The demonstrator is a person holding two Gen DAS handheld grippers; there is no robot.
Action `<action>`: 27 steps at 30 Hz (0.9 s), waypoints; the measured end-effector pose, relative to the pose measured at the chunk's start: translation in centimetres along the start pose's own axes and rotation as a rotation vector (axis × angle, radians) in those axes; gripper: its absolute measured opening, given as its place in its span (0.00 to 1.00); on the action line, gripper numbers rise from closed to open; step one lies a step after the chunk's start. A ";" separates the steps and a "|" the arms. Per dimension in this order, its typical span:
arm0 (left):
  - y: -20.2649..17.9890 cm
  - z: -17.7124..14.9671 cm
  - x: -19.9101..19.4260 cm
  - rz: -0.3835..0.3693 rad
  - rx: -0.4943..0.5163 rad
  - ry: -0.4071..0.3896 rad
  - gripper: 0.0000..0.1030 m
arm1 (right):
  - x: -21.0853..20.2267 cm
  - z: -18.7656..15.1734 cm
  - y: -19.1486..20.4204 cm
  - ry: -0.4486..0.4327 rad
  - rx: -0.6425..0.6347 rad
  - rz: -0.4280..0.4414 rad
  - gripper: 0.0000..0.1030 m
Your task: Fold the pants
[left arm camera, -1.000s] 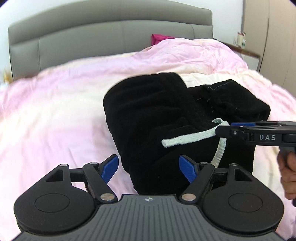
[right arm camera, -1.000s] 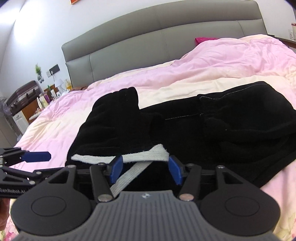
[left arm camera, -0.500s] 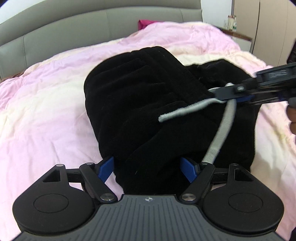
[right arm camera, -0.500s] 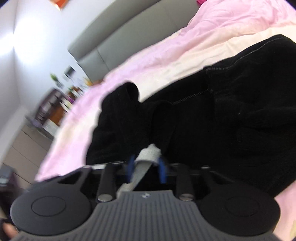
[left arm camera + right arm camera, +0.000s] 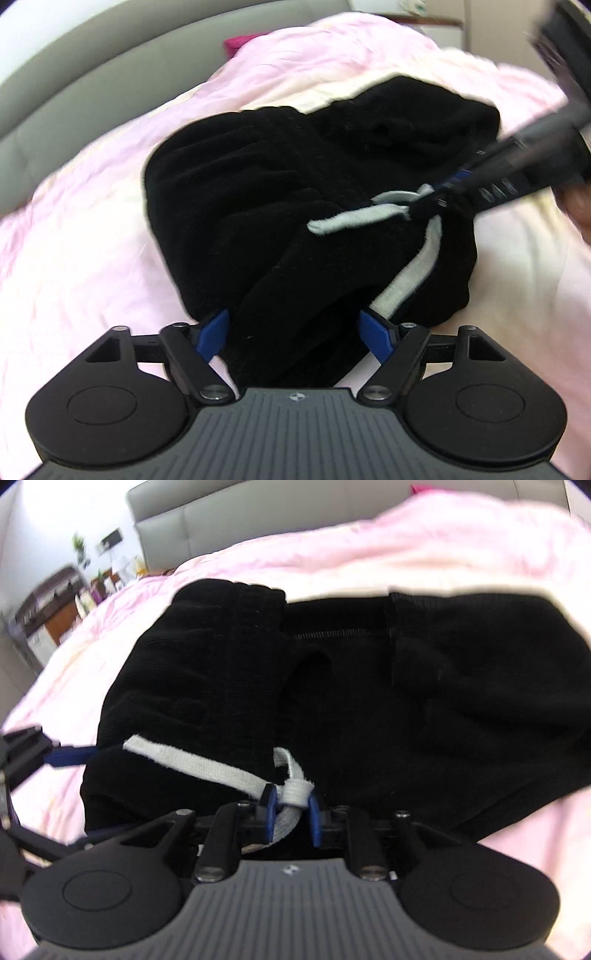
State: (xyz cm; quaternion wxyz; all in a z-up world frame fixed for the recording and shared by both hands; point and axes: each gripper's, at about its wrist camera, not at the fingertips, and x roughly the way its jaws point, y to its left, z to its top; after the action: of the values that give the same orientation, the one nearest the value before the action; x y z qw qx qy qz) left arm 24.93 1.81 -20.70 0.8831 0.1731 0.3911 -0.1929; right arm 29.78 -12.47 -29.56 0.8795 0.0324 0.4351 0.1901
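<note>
Pinching the white drawstring (image 5: 236, 771) is all the right gripper (image 5: 290, 812) does: pads have just been closing and now clamp the bunched cord, no pants fabric visibly caught between them. Left gripper (image 5: 295, 332) stands spread wide, blue pads straddling the near fold of the black pants (image 5: 295, 206) without pressing it.

Pants sit in a loose heap mid-bed on the pink duvet (image 5: 92, 266); from the left wrist view the right tool comes in from 2 o'clock, cord knot at roughly 1 o'clock from the left tool.

Risks, as I judge them:
- Pulling on cord alone: it likely slides through the waistband channel or cinches it, fabric doesn't follow. One tail lengthens, other vanishes.
- Cord tail running down at 5 o'clock ends right by the left tool's right pad (image 5: 375, 338). Closing there could trap cord plus cloth, then both tools fight over one string.
- Heap is thick; left jaws may bite several layers and drag the whole pile.
- Soft duvet could ride up with it.
</note>
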 end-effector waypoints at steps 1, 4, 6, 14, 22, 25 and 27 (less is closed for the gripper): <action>0.9 0.1 -0.5 -0.013 -0.043 -0.012 0.83 | -0.6 0.2 0.5 -0.014 -0.030 -0.020 0.17; 3.3 -0.3 -2.1 -0.047 -0.182 -0.058 0.83 | -2.4 1.4 1.6 -0.120 -0.087 -0.074 0.29; 4.0 -0.1 -2.7 -0.047 -0.213 -0.086 0.83 | -2.7 2.8 1.8 -0.174 -0.065 -0.067 0.40; 3.4 3.2 -0.7 -0.087 -0.152 -0.105 0.84 | 4.8 8.1 -2.6 -0.031 0.393 0.219 0.50; 2.8 2.9 2.9 -0.143 -0.162 -0.059 0.88 | 6.7 10.9 -1.1 -0.070 0.337 0.249 0.29; 2.3 2.8 3.4 -0.155 -0.157 -0.056 0.88 | 6.6 11.6 0.3 -0.078 0.242 0.208 0.24; 1.8 2.7 3.6 -0.151 -0.142 -0.054 0.88 | 6.5 12.1 0.7 -0.085 0.227 0.204 0.20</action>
State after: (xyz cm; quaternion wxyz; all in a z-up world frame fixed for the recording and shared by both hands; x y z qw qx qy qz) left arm 29.70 1.43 -21.45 0.8863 0.0747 0.3917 -0.2353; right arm 42.55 -8.14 -26.85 0.8638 0.1838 0.4108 0.2264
